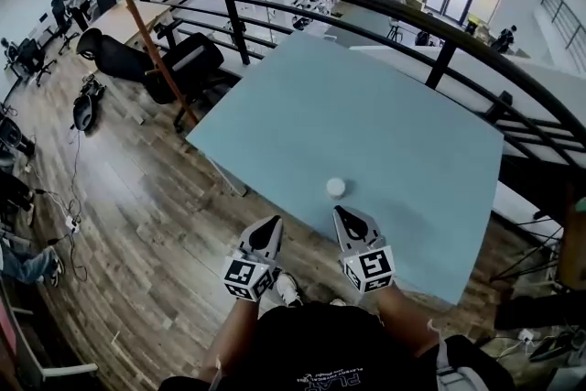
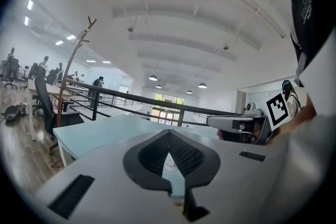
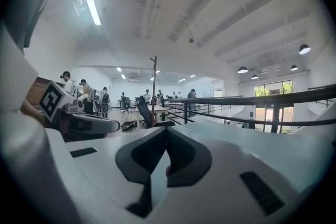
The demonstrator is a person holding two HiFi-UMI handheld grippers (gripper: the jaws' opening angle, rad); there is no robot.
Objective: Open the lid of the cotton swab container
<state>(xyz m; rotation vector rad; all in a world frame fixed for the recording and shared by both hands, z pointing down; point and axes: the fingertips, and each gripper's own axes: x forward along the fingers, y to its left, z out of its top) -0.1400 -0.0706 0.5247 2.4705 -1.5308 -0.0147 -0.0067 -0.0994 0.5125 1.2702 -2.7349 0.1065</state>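
Small white cotton swab container (image 1: 336, 188) standing on pale blue table (image 1: 385, 105), just ahead of right gripper (image 1: 341, 213) tips, ahead and off to the right of left gripper (image 1: 271, 224) tips, touching neither. Both jaw pairs clenched tight on nothing, tips side by side but apart, right one over the table's near edge, left one just off it above wood floor (image 1: 156, 224). Black railing (image 1: 366, 5) beyond the table, well ahead of both jaws.
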